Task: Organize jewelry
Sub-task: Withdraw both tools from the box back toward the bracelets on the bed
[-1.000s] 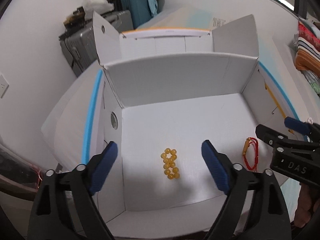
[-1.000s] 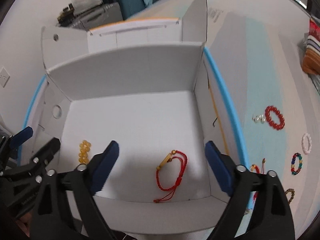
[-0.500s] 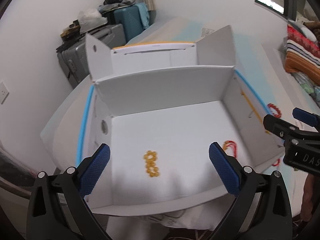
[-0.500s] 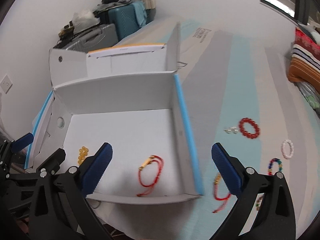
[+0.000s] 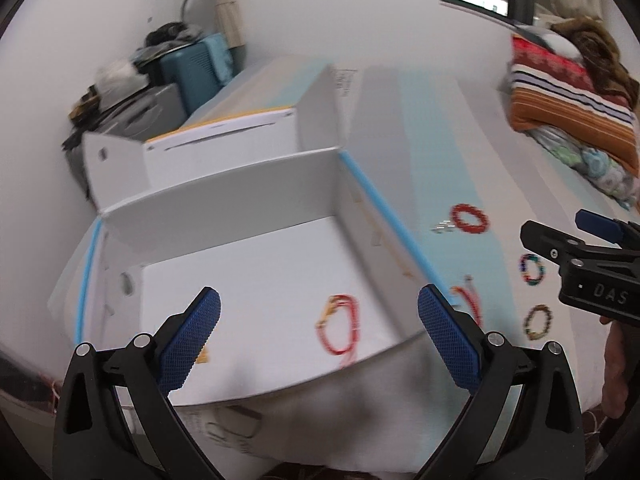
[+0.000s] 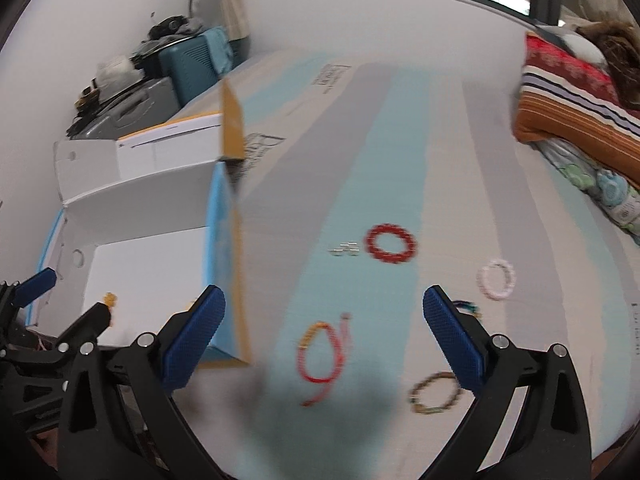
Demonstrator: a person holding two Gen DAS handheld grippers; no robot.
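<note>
In the left wrist view, the left gripper (image 5: pixel 319 316) had its fingers (image 5: pixel 190 342) spread wide with nothing between them, having just finished opening. Below them lay the open white box (image 5: pixel 224 196), sitting near the left edge of the bed (image 5: pixel 420 128). A red cord bracelet (image 5: pixel 340 330) lay on the box floor toward its near right corner, and a bit of yellow beads (image 5: pixel 202 354) peeked out behind the left finger. On the bed, right of the box wall, lay a second red cord bracelet (image 5: pixel 468 300), a red bead bracelet (image 5: pixel 470 219), a multicolour bracelet (image 5: pixel 534 268) and a brown bead bracelet (image 5: pixel 538 322). The right gripper (image 5: pixel 592 268) reached in from the right edge

In the right wrist view, the right gripper (image 6: pixel 324 330) also had its fingers (image 6: pixel 454 340) wide apart and empty, having just been opening. Between them on the bed (image 6: pixel 380 140) lay the red cord bracelet (image 6: pixel 320 354), outside the box (image 6: pixel 152 208). The brown bead bracelet (image 6: pixel 434 392) lay just beside the right finger, the red bead bracelet (image 6: pixel 390 244) farther up the bed with small silver pieces (image 6: pixel 344 249) touching or nearly touching it, and a pink bracelet (image 6: pixel 496 280) to the right. The multicolour bracelet (image 6: pixel 466 306) was mostly hidden behind the right finger. The left gripper (image 6: pixel 60 320) showed at the left edge, over the box
</note>
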